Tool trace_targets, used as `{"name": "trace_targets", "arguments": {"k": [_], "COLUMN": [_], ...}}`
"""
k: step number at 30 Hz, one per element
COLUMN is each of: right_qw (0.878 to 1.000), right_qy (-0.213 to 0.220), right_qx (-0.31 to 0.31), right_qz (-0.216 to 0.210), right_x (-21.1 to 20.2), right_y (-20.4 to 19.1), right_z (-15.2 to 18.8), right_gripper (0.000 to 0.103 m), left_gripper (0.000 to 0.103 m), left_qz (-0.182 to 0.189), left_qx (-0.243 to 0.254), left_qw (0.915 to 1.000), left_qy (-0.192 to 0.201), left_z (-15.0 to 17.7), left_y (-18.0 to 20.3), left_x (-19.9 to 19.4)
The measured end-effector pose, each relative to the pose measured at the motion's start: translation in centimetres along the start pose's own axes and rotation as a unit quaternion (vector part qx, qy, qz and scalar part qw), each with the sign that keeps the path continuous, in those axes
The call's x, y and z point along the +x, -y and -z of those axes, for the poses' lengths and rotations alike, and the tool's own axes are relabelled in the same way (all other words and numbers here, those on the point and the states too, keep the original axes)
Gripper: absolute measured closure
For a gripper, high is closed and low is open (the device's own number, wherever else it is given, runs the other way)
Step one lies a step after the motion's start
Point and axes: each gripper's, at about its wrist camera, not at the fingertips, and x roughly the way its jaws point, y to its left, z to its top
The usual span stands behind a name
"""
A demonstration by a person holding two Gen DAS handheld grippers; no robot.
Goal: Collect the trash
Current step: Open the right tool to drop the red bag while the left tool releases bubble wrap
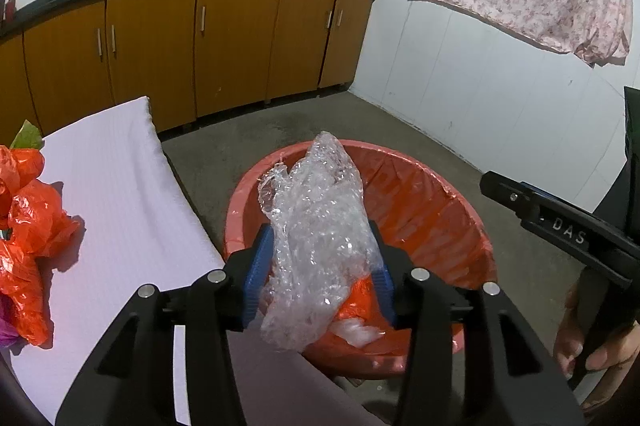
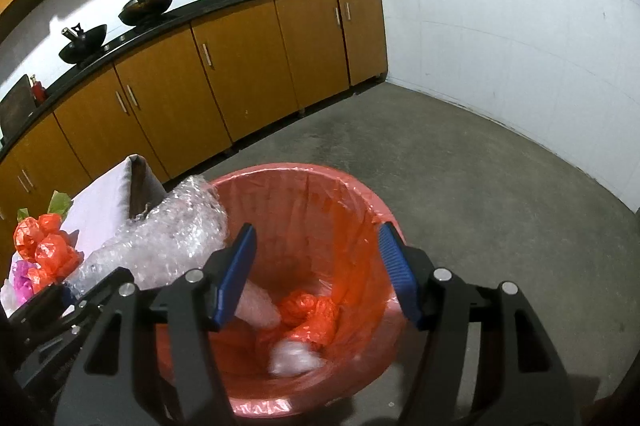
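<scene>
A crumpled wad of clear bubble wrap [image 1: 320, 178] stands between the blue pads of my left gripper [image 1: 320, 226], touching both, just above the near rim of the red bin [image 1: 440, 178]. The bin is lined with an orange bag. In the right wrist view my right gripper [image 2: 317, 226] hangs open over the bin [image 2: 280, 168] with nothing between its fingers. Below it in the bin lie a crumpled orange bag [image 2: 308, 314] and a blurred white scrap [image 2: 292, 356]. The bubble wrap [image 2: 172, 234] shows at the bin's left edge.
A table with a white cloth [image 1: 120, 186] stands left of the bin, with crumpled orange bags [image 1: 28, 226] on it. Yellow-brown cabinets [image 1: 232, 46] line the far wall. Bare concrete floor [image 2: 460, 166] spreads behind and right of the bin. A hand [image 1: 592, 346] holds the right tool.
</scene>
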Motion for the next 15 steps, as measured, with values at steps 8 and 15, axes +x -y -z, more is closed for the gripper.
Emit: {"name": "trace_targets", "arguments": {"k": [8,15], "right_qw": [1.0,1.0], "right_qy": [0.001,0.004], "right_qx": [-0.008,-0.016], "right_qz": [0.004,0.005], "right_x": [0.0,-0.2], "right_y": [-0.3,-0.6], "right_z": [0.0,0.0], "right_gripper": [0.041,0.041], "left_gripper": [0.056,0.055], "left_qz": [0.004,0.007], "left_qx": [-0.006,-0.007], "left_qw": [0.9998,0.9992], "left_qy": [0.017,0.038], "left_z": [-0.3,-1.0], "left_y": [0.0,-0.2], "left_x": [-0.9,-2.2]}}
